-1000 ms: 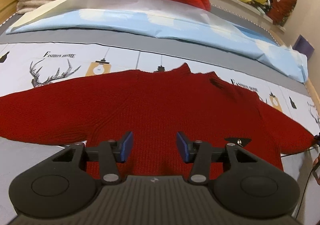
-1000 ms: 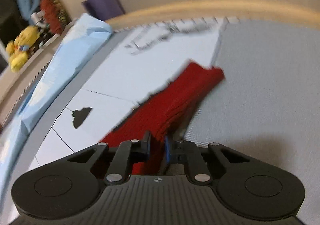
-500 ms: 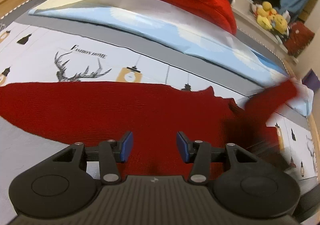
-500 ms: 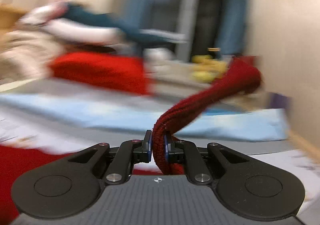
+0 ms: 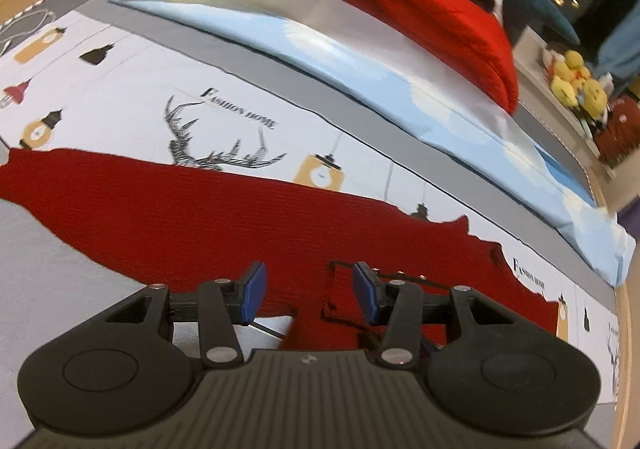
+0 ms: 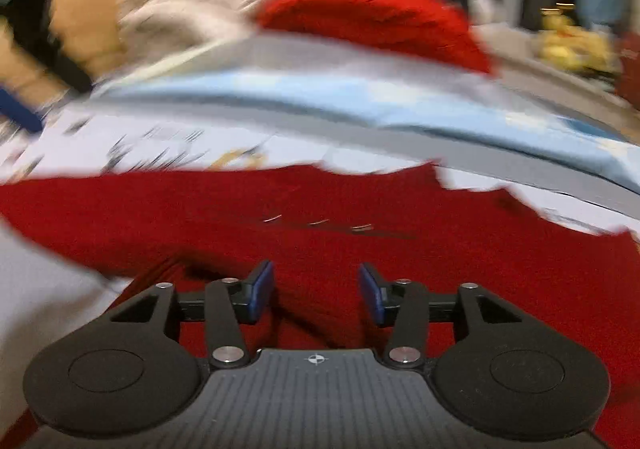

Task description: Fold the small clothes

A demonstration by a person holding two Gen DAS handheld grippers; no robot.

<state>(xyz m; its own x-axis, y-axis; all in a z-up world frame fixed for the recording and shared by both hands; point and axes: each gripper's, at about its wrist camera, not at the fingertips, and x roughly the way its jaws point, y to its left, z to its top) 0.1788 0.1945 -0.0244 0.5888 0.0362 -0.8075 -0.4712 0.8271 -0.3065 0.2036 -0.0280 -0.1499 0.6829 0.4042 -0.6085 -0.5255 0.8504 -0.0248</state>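
Right gripper (image 6: 316, 291) just opened, jaws apart and empty above red sweater (image 6: 360, 249), spread flat across bed (image 5: 120, 89) near front edge; left gripper (image 5: 306, 287) likewise open, holding nothing, over sweater's hem.

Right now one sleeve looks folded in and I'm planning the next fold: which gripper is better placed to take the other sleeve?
Probably the left gripper: it is open above the red sweater, whose unfolded sleeve stretches out on its side. The right gripper, jaws just opened, hangs over the middle.
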